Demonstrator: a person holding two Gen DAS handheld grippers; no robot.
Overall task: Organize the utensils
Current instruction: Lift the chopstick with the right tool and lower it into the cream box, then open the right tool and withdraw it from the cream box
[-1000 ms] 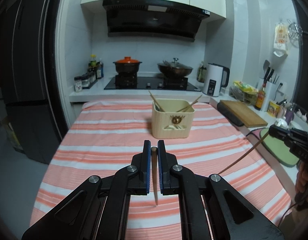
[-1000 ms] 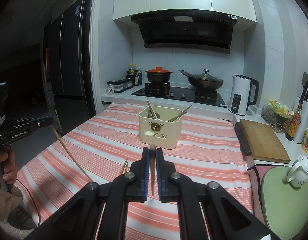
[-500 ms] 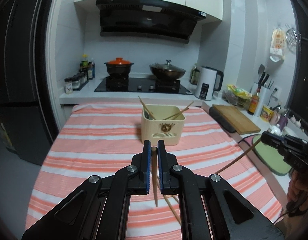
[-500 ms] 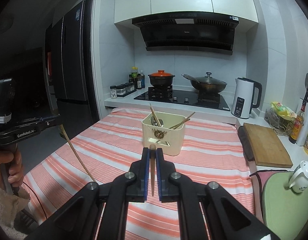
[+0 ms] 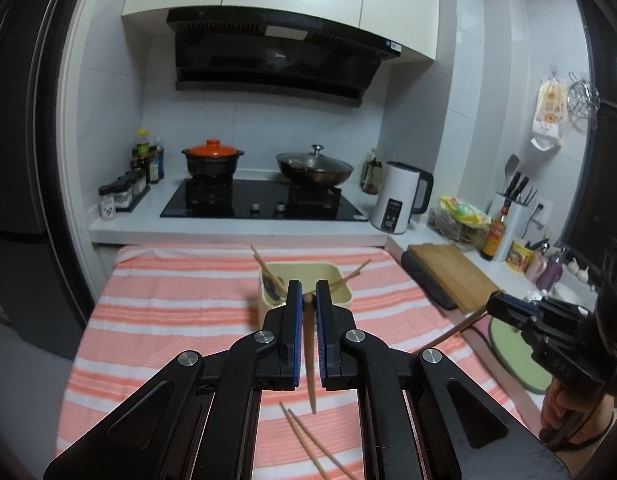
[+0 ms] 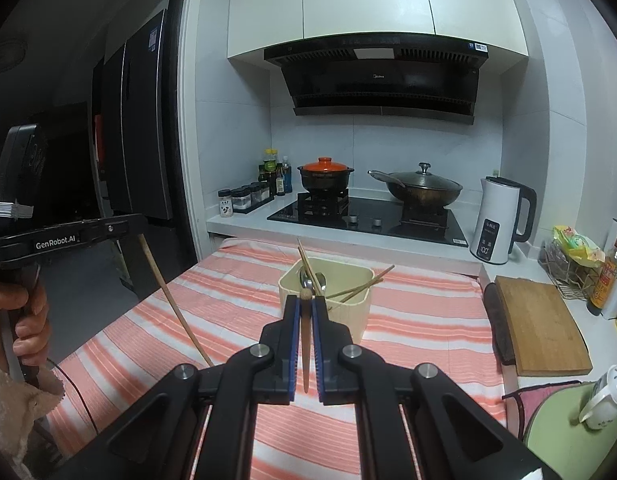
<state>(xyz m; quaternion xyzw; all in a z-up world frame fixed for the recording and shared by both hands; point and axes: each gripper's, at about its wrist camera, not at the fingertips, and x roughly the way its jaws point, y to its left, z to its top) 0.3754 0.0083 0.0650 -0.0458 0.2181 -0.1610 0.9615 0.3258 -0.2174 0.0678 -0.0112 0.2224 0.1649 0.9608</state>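
A cream utensil holder [image 5: 308,284] [image 6: 340,300] stands mid-table on the striped cloth, with chopsticks and spoons inside. My left gripper [image 5: 307,294] is shut on a wooden chopstick [image 5: 309,356] that hangs down, raised above the table short of the holder. It also shows from the side in the right wrist view [image 6: 108,228], its chopstick [image 6: 172,300] slanting down. My right gripper [image 6: 305,308] is shut on another chopstick [image 6: 305,344], just before the holder; it shows in the left wrist view [image 5: 508,312]. Two loose chopsticks [image 5: 308,440] lie on the cloth below my left gripper.
A wooden cutting board [image 6: 544,324] and green mat [image 6: 568,432] with a small teapot [image 6: 604,392] lie to the right. A white kettle [image 6: 500,220], stove with pots [image 6: 388,200] and spice jars sit behind the table. A dark fridge [image 6: 140,140] stands left.
Both grippers rose and moved forward toward the holder with their chopsticks. The two loose chopsticks on the cloth came into the left wrist view.
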